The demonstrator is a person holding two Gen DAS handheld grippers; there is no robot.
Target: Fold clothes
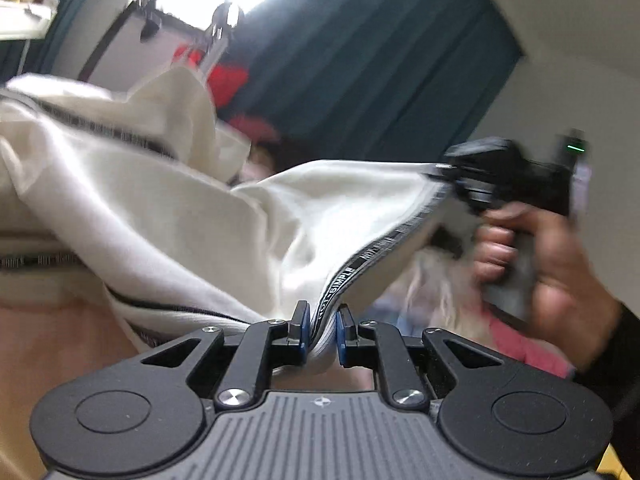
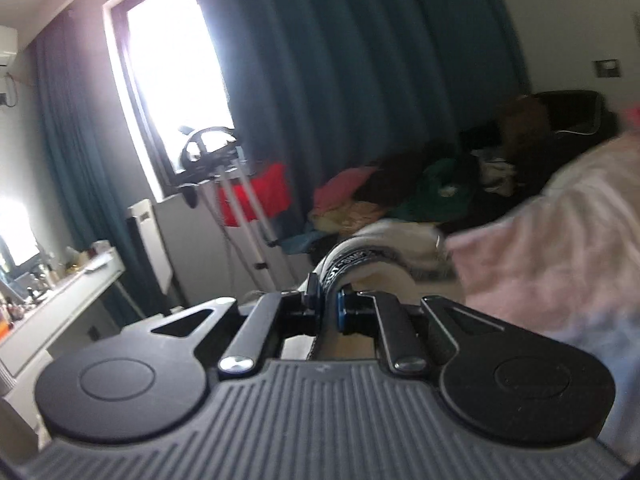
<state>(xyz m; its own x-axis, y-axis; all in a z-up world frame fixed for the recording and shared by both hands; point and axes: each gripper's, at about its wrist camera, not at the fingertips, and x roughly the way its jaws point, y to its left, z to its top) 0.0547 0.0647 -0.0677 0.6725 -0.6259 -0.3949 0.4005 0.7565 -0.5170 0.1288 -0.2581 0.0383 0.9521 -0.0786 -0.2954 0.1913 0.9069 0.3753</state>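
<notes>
Your left hand-held gripper [image 1: 322, 330] and right hand-held gripper [image 2: 328, 300] are each clamped on the lettered trim band [image 1: 362, 260] of the cream garment [image 1: 168, 200], raised between them, probably to spread it for folding.

Each gripper, left [image 1: 322, 330] and right [image 2: 330, 302], is matte black with blue pads, silver screw heads at the linkage pivots, two round discs and a grey ribbed plate. The right hand [image 1: 552, 268] wears a dark sleeve.
</notes>
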